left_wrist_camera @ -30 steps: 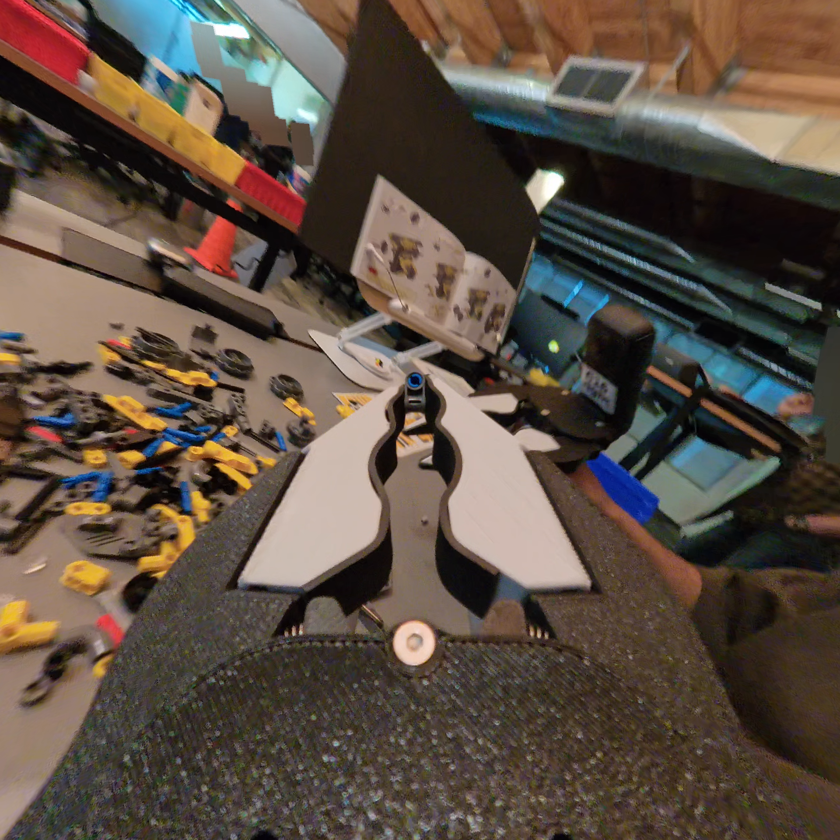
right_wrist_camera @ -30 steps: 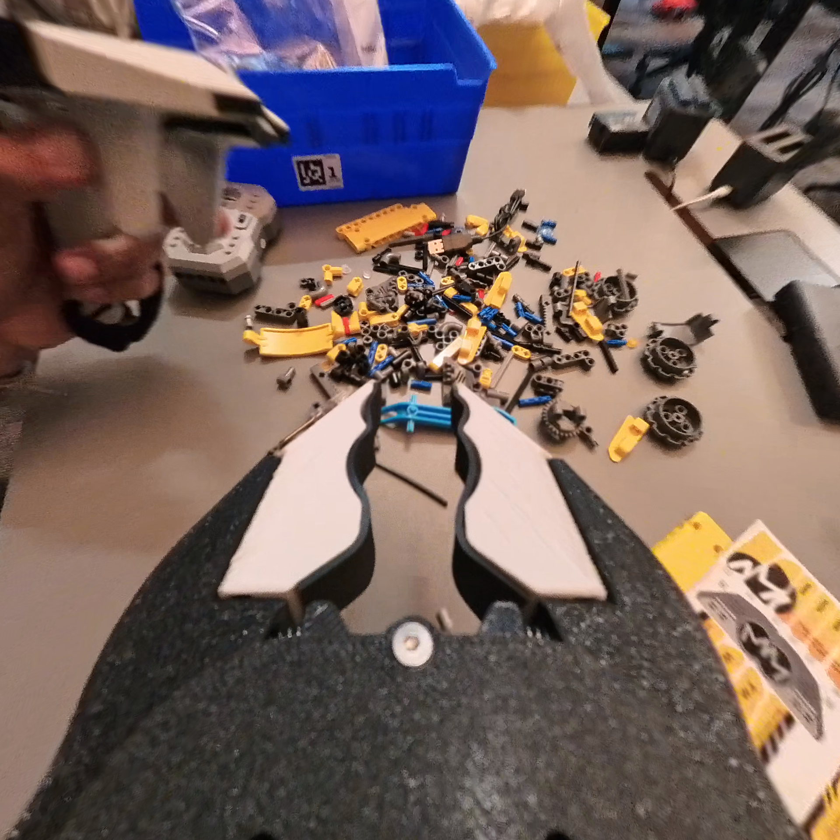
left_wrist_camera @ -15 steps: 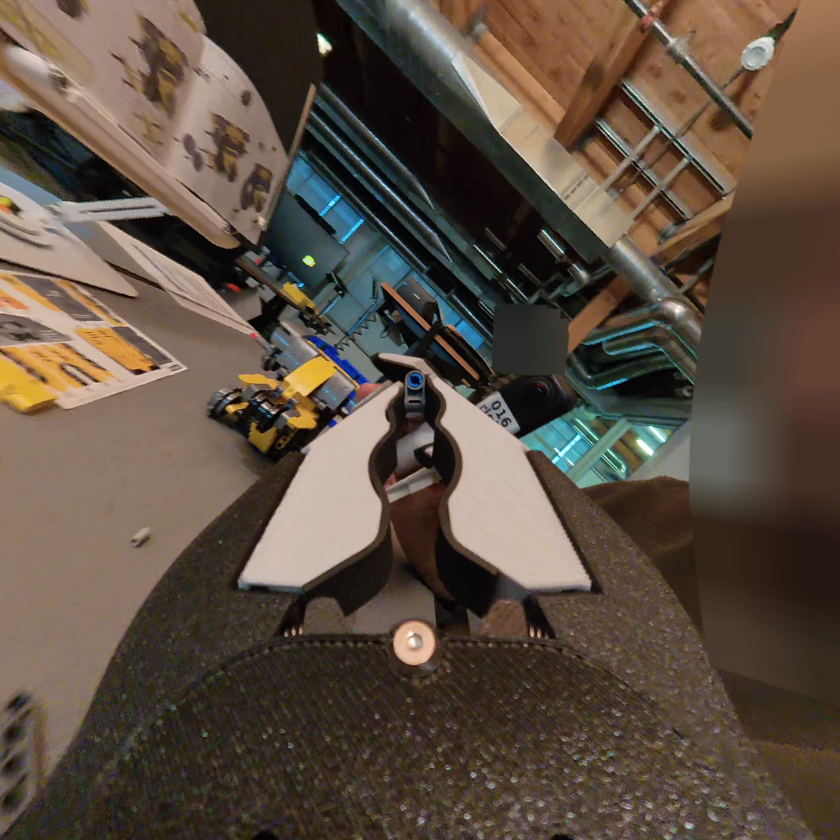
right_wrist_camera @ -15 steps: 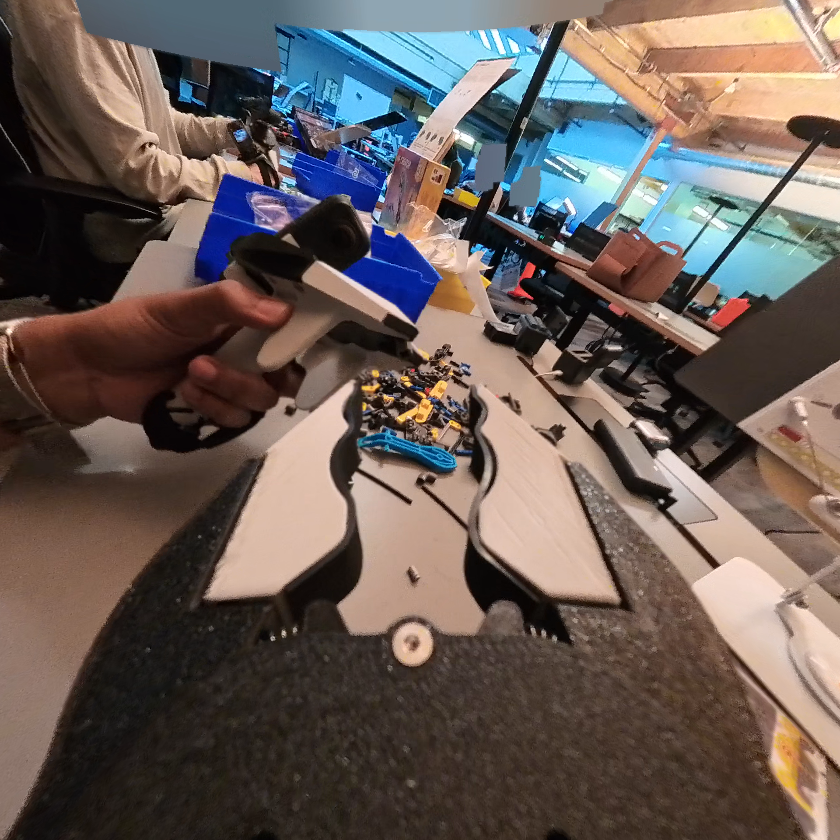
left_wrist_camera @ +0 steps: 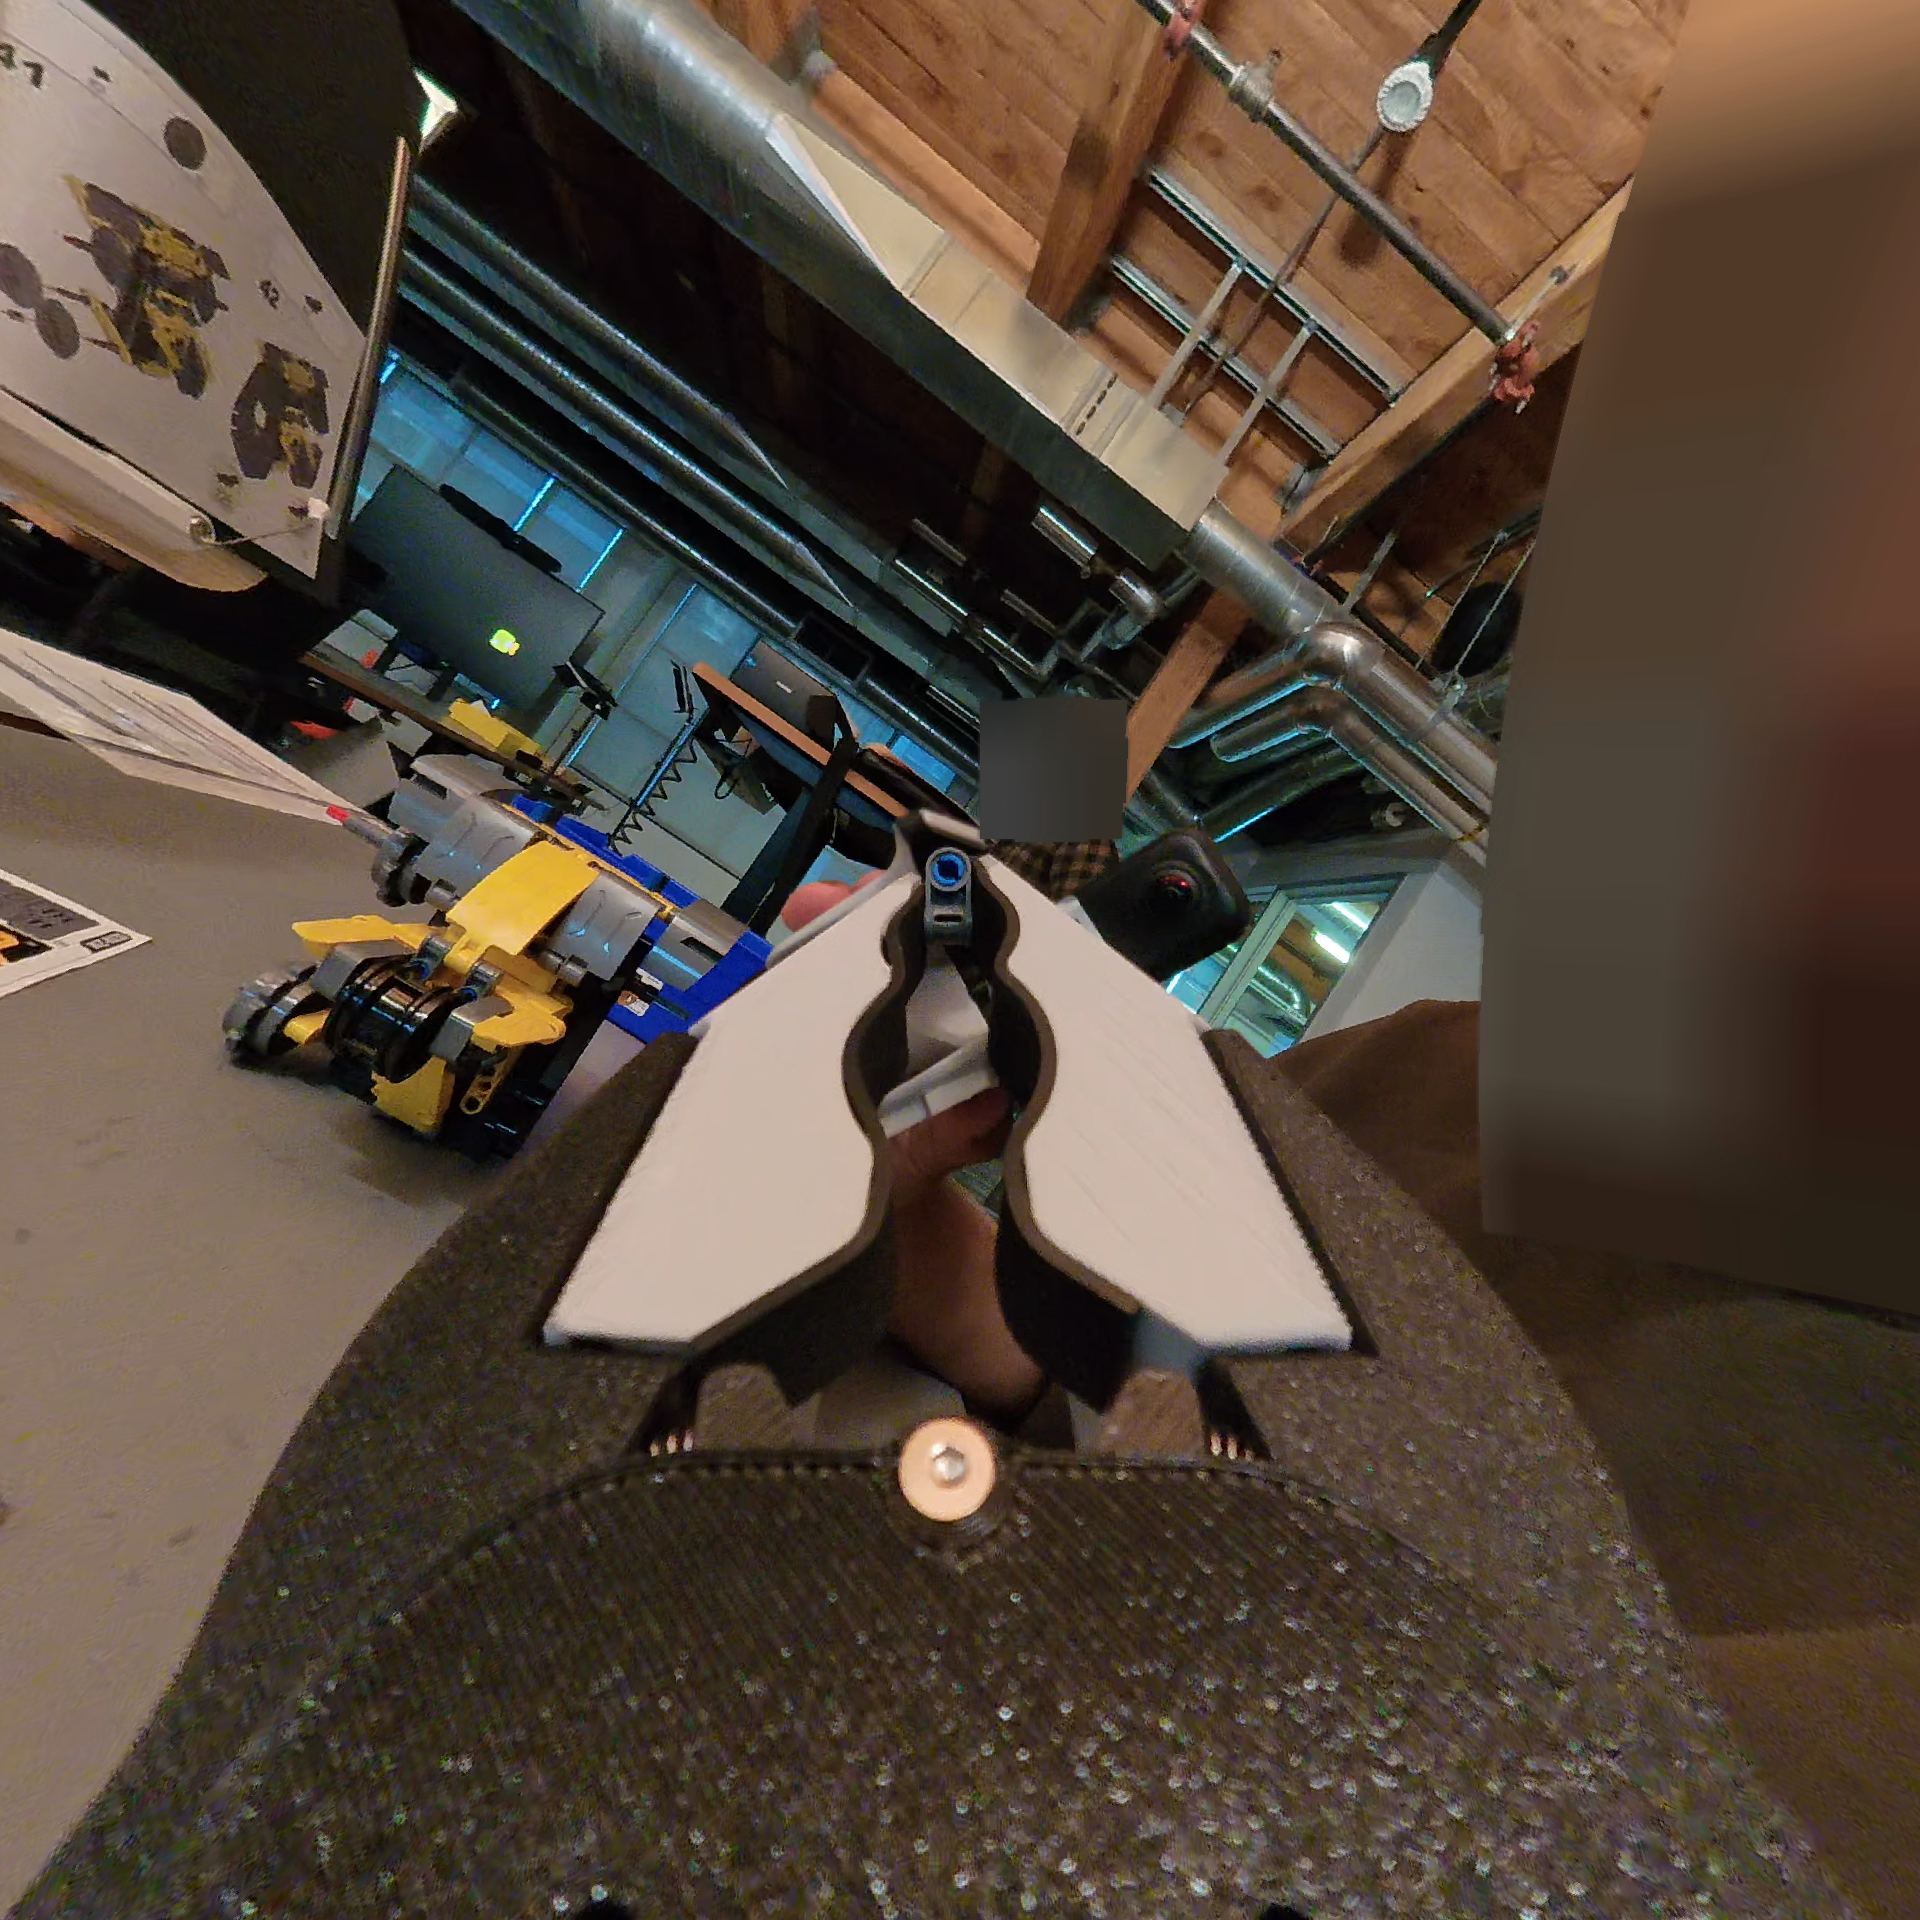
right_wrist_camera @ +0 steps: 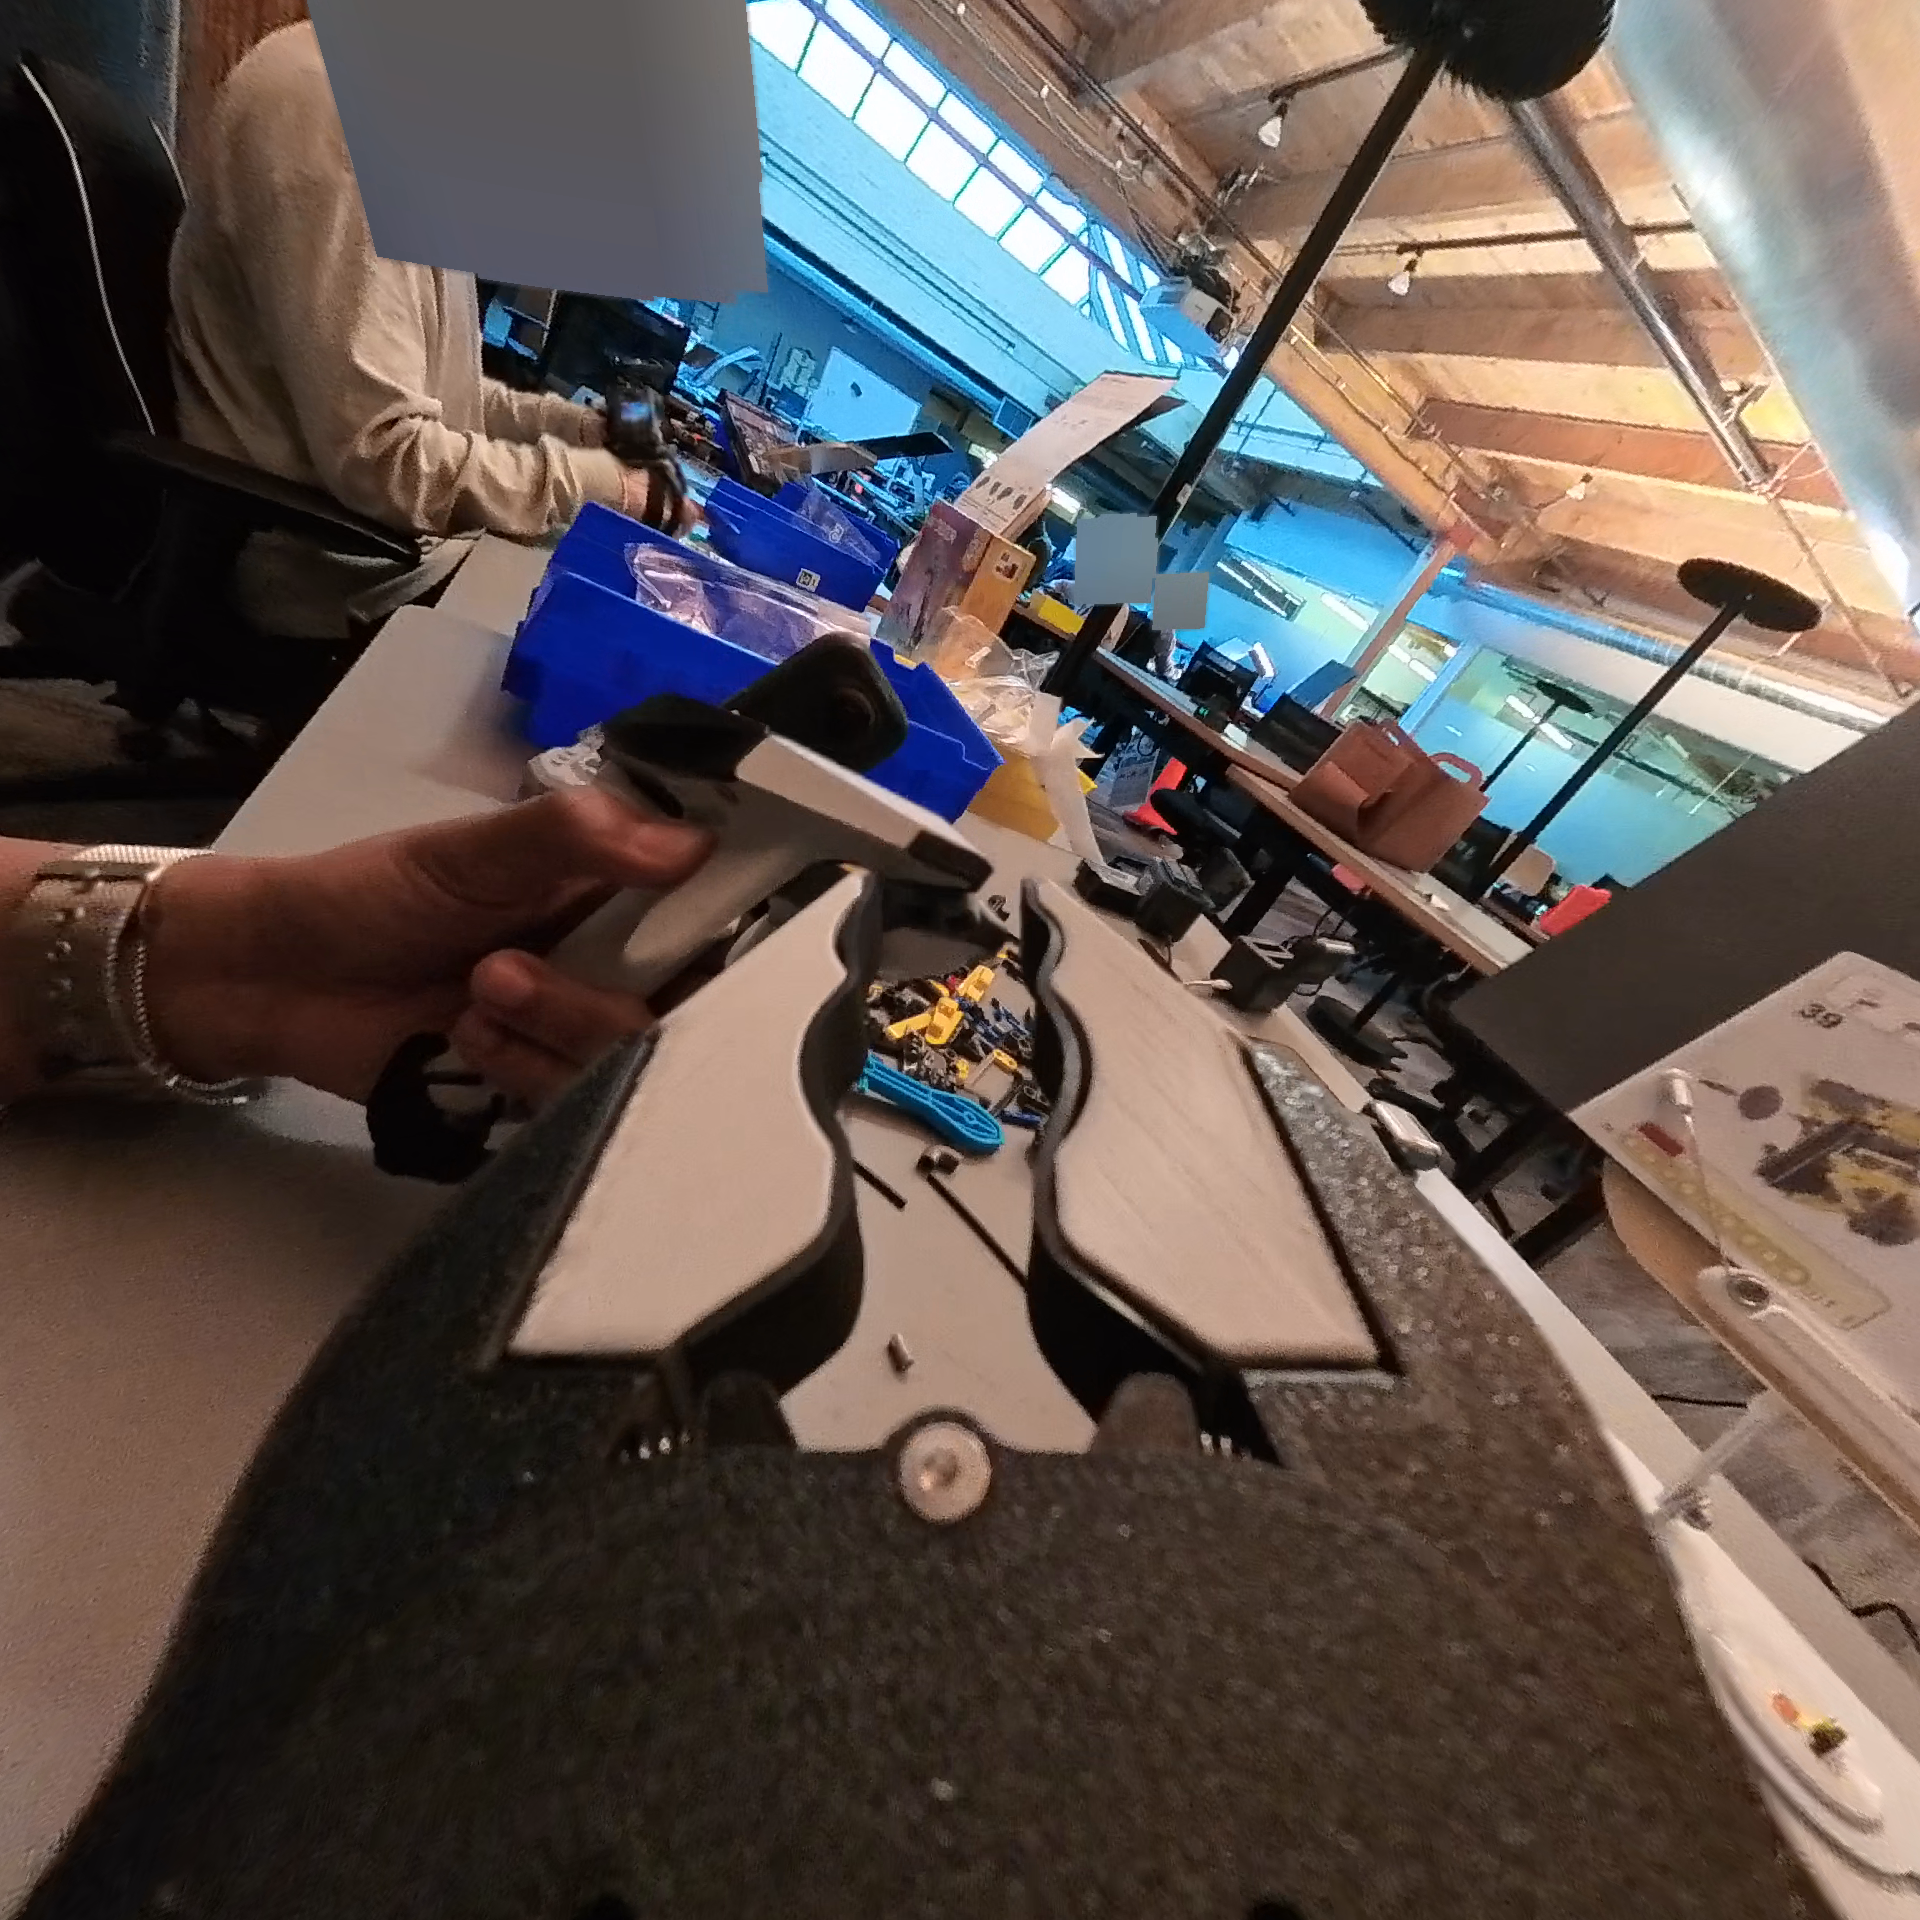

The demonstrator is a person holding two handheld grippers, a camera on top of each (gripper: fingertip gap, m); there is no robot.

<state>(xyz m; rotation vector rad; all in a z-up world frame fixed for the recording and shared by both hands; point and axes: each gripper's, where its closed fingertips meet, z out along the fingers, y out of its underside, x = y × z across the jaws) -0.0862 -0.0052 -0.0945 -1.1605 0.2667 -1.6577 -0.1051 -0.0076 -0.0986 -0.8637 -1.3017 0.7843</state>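
My left gripper is shut on a small black connector with a blue pin and holds it up off the table, pointed at the other gripper's black camera. In the right wrist view the left gripper is in a person's hand, its tip just above my right gripper's left fingertip. My right gripper is open and empty, raised above the grey table. Beyond it lie a pile of small yellow, black and blue pieces and a blue strip piece.
A partly built yellow and grey model vehicle stands on the table left of my left gripper. An open instruction booklet on a stand is at the right. Blue bins sit behind the pile. A person in a beige sleeve sits at the far left. Less than 4 cm separates the two grippers' tips.
My left gripper swung right, away from the pile and toward the right gripper, still gripping the connector. My right gripper tilted up from looking down at the pile to a low angle along the table.
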